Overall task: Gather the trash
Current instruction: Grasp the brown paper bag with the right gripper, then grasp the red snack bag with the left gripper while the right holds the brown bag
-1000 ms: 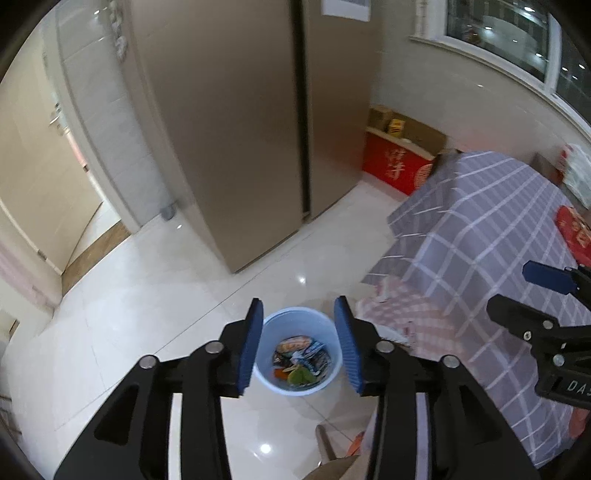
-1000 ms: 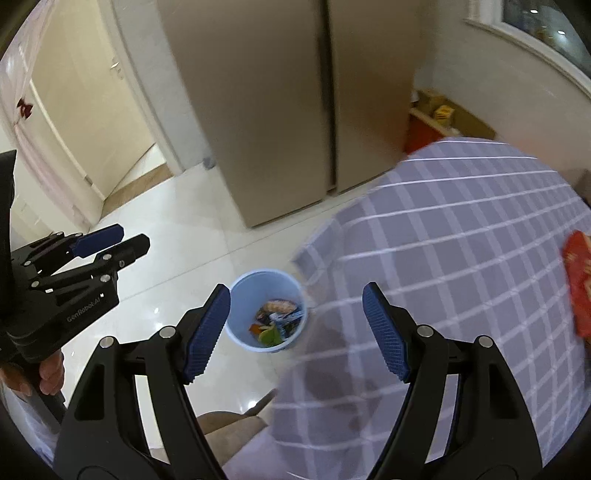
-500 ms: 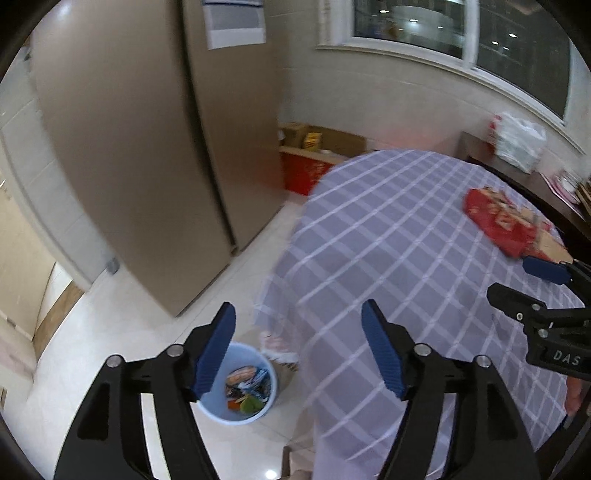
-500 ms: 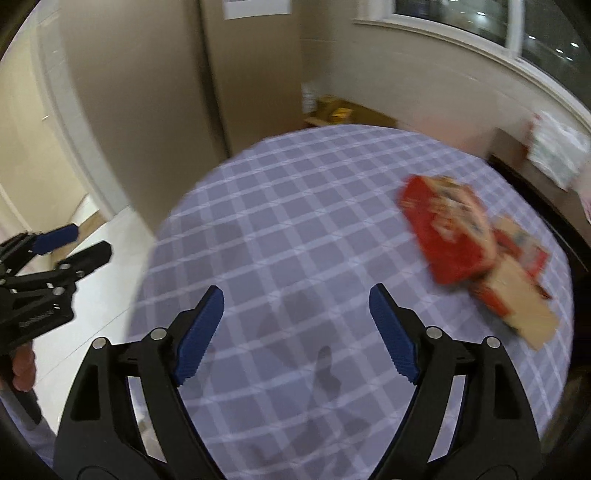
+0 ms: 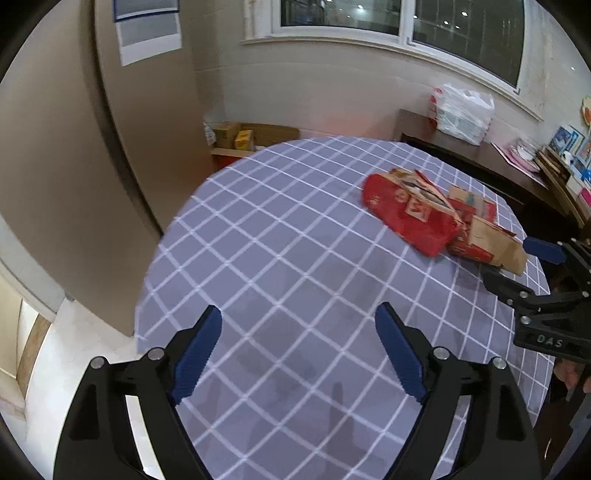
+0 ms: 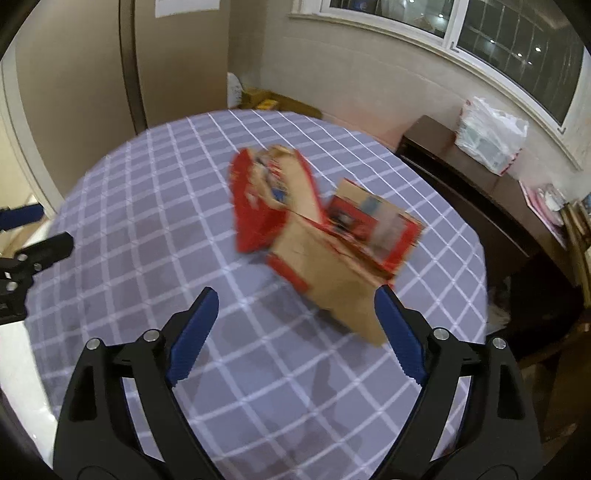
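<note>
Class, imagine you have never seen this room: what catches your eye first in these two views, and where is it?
The red bag and the torn red-and-brown cardboard box stand out, lying together on the checked tablecloth toward its far right side. The right tool, wide open, points at the box; the left tool, also open, hangs over bare cloth. Behind, a white plastic bag sits on a dark sideboard under the window.

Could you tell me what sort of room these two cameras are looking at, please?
Most likely a home dining area or kitchen. A round table under a checked cloth holds torn red cardboard packaging, a tall two-door fridge or cupboard stands beside it, and a dark wooden sideboard sits beneath the window.
</note>
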`<state>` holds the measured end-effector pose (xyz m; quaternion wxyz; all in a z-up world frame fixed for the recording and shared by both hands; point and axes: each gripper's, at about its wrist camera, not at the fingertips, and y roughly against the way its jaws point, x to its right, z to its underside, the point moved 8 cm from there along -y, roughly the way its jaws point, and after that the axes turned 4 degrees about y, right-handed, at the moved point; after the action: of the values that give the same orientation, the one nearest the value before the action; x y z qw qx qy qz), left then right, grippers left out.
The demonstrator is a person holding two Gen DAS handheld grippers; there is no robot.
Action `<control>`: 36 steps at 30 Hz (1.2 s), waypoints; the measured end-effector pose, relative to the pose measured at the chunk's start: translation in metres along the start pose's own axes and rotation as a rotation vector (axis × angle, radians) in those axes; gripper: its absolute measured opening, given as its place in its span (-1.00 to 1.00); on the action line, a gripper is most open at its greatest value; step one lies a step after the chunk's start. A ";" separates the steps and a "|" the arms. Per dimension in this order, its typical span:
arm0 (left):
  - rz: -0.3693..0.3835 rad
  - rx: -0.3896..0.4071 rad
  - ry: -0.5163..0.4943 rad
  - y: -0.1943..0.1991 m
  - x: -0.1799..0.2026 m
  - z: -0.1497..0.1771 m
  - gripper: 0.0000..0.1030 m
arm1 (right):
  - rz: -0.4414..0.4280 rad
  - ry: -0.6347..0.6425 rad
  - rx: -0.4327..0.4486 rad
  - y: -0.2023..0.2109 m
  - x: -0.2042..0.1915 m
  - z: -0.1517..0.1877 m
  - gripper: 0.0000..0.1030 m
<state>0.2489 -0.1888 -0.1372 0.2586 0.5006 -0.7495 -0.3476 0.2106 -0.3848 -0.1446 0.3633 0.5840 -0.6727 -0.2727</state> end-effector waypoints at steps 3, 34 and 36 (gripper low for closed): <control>0.012 -0.027 -0.006 -0.012 0.014 0.001 0.65 | 0.031 0.035 -0.023 -0.015 0.011 0.003 0.65; 0.072 -0.142 0.021 -0.107 0.105 -0.102 0.83 | -0.068 -0.204 0.034 -0.062 0.104 -0.040 -0.55; 0.037 -0.160 0.033 -0.119 0.106 -0.106 0.83 | -0.062 -0.211 0.027 -0.067 0.109 -0.041 -0.55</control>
<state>0.3558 -0.3459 -0.1594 0.3165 0.4701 -0.7241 -0.3931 0.2774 -0.5011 -0.1555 0.2739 0.5774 -0.6925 -0.3348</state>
